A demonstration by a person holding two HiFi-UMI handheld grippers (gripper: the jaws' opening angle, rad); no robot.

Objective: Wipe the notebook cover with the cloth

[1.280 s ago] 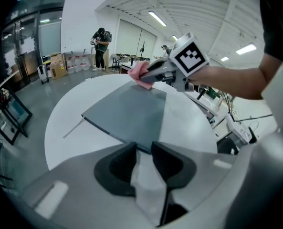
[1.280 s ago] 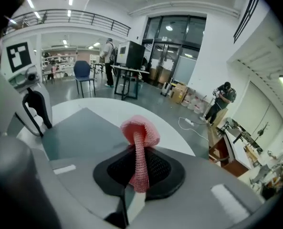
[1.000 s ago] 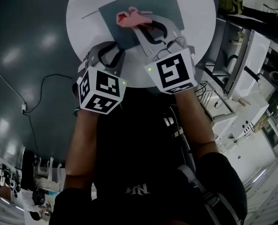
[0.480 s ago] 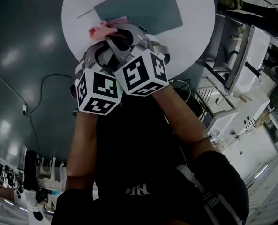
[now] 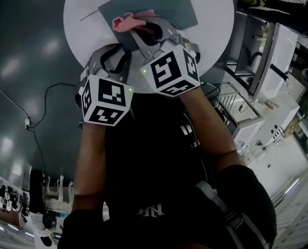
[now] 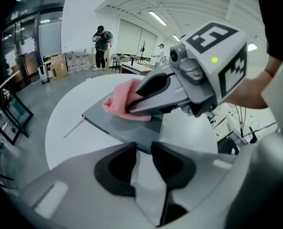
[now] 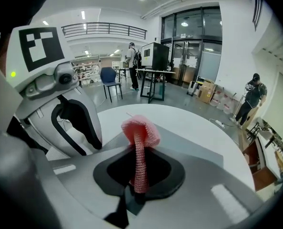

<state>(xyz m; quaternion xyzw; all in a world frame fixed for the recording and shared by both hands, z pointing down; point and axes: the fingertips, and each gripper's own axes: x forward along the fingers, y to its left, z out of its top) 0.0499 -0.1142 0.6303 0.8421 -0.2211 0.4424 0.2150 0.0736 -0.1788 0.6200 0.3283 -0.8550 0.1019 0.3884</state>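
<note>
A grey-blue notebook [image 5: 161,7] lies flat on the round white table [image 5: 216,19]. My right gripper [image 5: 142,29] is shut on a pink cloth [image 5: 129,21], which rests on the left part of the cover. In the right gripper view the cloth [image 7: 140,128] stands pinched between the pads of that gripper [image 7: 139,151], above the notebook [image 7: 198,151]. My left gripper [image 5: 115,57] sits at the notebook's near left corner. Its jaws [image 6: 142,149] stand slightly apart with nothing pinched, and the notebook [image 6: 127,130], the cloth [image 6: 121,101] and the right gripper [image 6: 153,92] lie just ahead.
A thin stick [image 5: 89,15] lies on the table left of the notebook. The table rim [image 5: 73,45] drops to a dark floor with a cable [image 5: 44,95]. Benches and equipment [image 5: 268,61] stand to the right. A blue chair [image 7: 110,78] and people stand far off.
The right gripper swept the cloth from the cover's middle out to the notebook's near left corner, then back onto the cover's left part. The left gripper stayed at the near corner.
</note>
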